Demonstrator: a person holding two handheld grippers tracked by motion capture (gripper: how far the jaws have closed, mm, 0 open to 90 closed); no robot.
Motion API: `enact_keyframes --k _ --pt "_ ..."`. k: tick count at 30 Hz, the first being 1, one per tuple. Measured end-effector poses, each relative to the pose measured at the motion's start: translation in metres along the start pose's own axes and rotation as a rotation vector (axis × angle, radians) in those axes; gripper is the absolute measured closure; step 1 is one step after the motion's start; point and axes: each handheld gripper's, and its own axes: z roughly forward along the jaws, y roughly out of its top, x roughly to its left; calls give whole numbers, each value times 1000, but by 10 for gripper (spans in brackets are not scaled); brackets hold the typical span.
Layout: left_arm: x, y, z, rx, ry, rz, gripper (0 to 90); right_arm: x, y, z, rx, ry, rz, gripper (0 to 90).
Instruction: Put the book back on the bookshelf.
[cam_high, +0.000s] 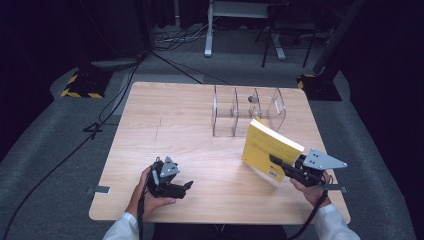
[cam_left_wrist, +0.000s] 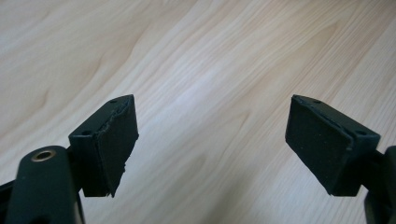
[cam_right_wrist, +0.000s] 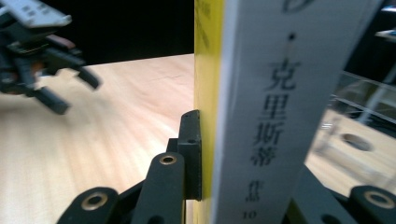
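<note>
Yellow book (cam_high: 267, 147) is clamped in the right gripper (cam_high: 280, 163), mid-carry at lower right; next likely needs slotting into the clear organiser (cam_high: 247, 116). Left gripper (cam_high: 185, 186) gapes empty.

A wooden table (cam_high: 180, 130) with a light, striped grain is seen from above. A clear plastic box (cam_high: 247, 111) with several open parts is set on it, at the far side, past the right gripper (cam_high: 280, 162). The wood right under and in front of the left gripper (cam_high: 182, 187) is bare. The table is placed on a grey carpet floor (cam_high: 45, 165), where black cables (cam_high: 105, 107) are laid.
</note>
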Motion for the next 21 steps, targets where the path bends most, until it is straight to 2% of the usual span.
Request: enact_keyframes --k 1,4,8,12,13,15,18,21 --pt "3 -4 -1 10 14 -23 178 -2 0 -3 -2 -17 1 760" --pt "8 -12 -3 36 41 -37 177 -10 1 -9 -2 -68 3 760" --pt "14 -20 -3 64 105 -51 171 -18 3 -14 -6 -132 15 760" --pt "18 -24 -4 60 110 -77 172 -25 8 -18 -21 -176 32 760" --pt "22 -27 -3 65 104 -105 172 -27 10 -18 -21 -193 32 760" --pt "24 -30 -1 58 118 -110 175 -30 13 -18 -27 -216 32 760" --pt "26 -32 2 72 117 -146 173 -35 18 -15 -40 -239 41 760" --pt "26 -34 5 83 113 -146 170 -40 23 -11 -37 -273 52 760"
